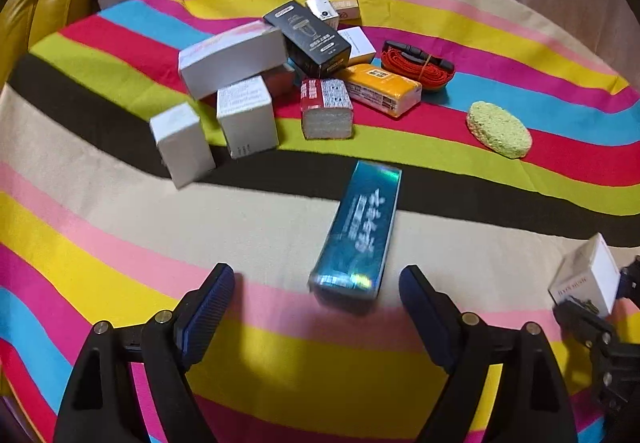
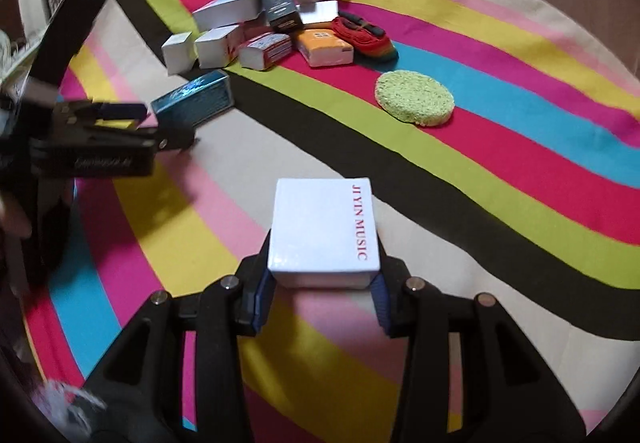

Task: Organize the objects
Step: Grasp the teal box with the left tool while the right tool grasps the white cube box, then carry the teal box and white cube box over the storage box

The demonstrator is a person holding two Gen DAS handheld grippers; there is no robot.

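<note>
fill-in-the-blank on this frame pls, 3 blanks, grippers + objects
1. The right gripper is shut on a white box printed JIYIN ____.
2. The left gripper is ____, with the teal box lying between its fingers.
3. The green sponge is ____ in shape.

Missing words: MUSIC; open; round

Ahead of your left gripper (image 1: pixel 316 293) the striped tablecloth (image 1: pixel 120 227) carries a teal box (image 1: pixel 358 231) just between its fingers; farther on lie a heap of boxes (image 1: pixel 256 71), an orange strap (image 1: pixel 416 65), and a green sponge (image 1: pixel 499 129) off right
</note>
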